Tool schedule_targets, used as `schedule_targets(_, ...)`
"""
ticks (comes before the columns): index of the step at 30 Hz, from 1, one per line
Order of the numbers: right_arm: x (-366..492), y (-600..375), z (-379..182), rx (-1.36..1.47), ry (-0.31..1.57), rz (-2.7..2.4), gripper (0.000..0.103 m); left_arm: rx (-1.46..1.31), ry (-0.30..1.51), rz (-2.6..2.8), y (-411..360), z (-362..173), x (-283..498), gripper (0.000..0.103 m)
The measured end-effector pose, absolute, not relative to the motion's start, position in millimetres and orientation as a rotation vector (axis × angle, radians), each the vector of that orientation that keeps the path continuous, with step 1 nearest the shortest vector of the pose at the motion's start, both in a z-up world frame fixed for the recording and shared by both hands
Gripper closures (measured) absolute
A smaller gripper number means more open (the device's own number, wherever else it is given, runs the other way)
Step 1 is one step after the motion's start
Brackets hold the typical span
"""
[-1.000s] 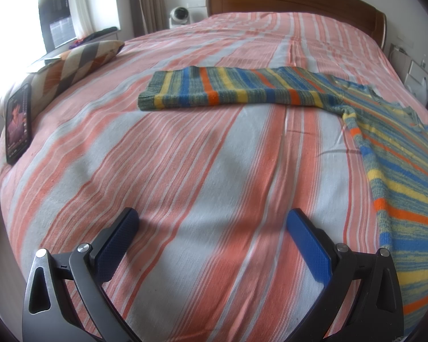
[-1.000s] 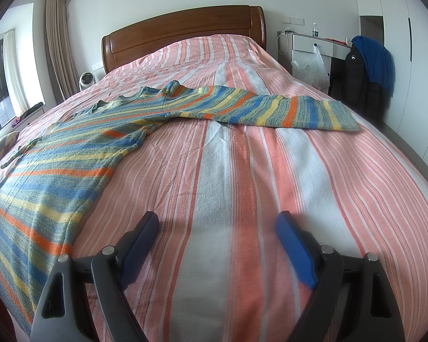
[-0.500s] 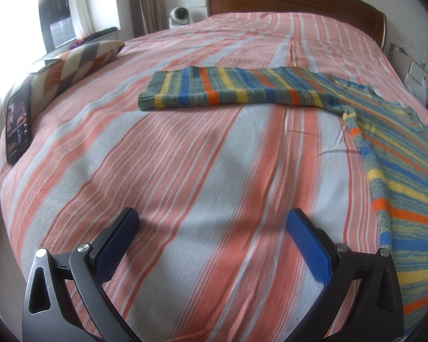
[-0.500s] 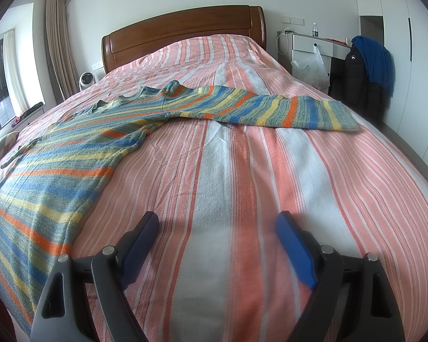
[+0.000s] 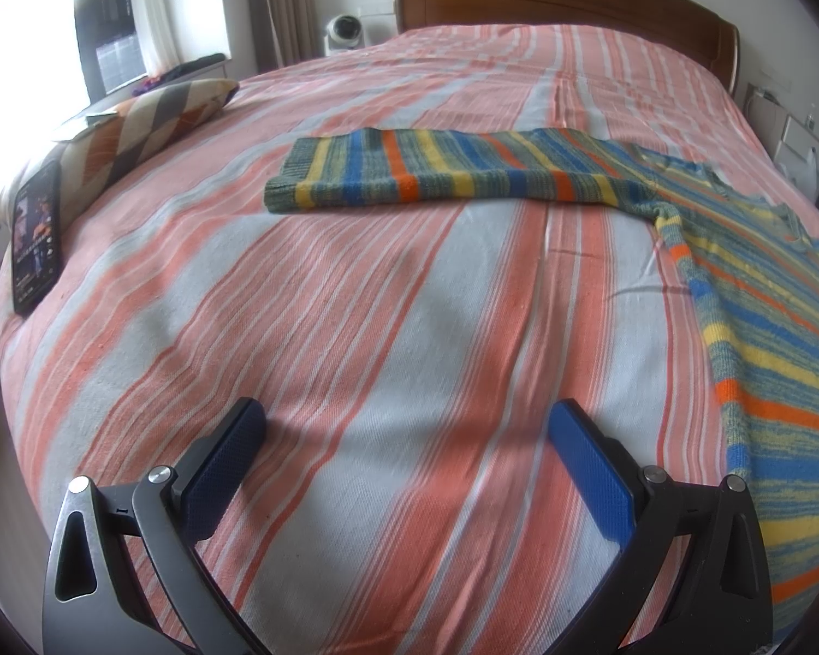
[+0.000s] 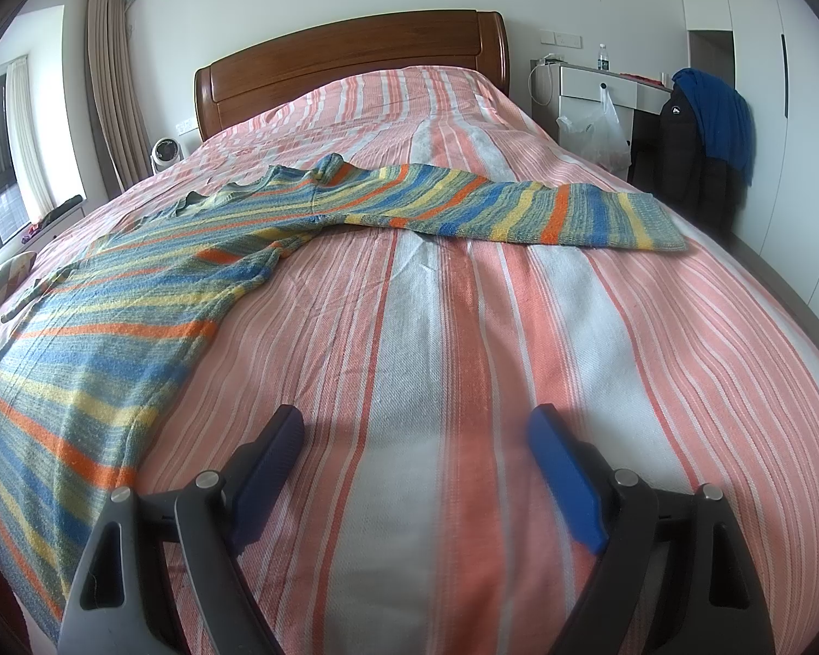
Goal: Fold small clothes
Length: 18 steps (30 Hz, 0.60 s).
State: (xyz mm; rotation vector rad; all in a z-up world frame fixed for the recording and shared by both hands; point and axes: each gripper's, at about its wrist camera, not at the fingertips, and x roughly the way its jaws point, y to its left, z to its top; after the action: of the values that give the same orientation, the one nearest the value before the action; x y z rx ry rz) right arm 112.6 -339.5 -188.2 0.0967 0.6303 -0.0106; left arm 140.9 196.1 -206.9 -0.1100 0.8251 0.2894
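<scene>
Your left gripper (image 5: 409, 436) is spread wide with nothing between its blue pads, hovering low over bare bedspread (image 5: 387, 316); the striped sweater (image 5: 748, 295) lies well apart from it, its body off at about 2 o'clock and one sleeve (image 5: 442, 172) stretched flat across the bed at 12 o'clock, cuff pointing toward 11. Your right gripper (image 6: 415, 436) is likewise released, jaws far apart and empty, and from there the sweater's body runs from 9 up toward 11 o'clock while the other sleeve (image 6: 518, 207) lies straight across at 12 to 1 o'clock, clear of the fingers. The garment lies face-flat and unfolded on the coral-and-white striped spread. In the left view a phone (image 5: 37, 237) rests on the bed's edge at 9 o'clock beside a chevron cushion (image 5: 147, 125), with a bright window behind. A wooden headboard (image 6: 349, 65) stands at 12 o'clock, a small white fan (image 6: 164, 153) at 10, and at 2 o'clock a white nightstand (image 6: 595, 82) with a plastic bag (image 6: 595, 131) and dark jackets (image 6: 699, 125) hung nearby
</scene>
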Motion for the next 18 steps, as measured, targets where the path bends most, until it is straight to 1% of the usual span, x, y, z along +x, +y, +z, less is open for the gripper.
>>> schedule_targets(18, 113.4, -337.8, -186.8, 0.086, 0.642, -0.021, 0.019, -0.119, 0.827, 0.281, 198.5, -206.5, 142.3, 0.000)
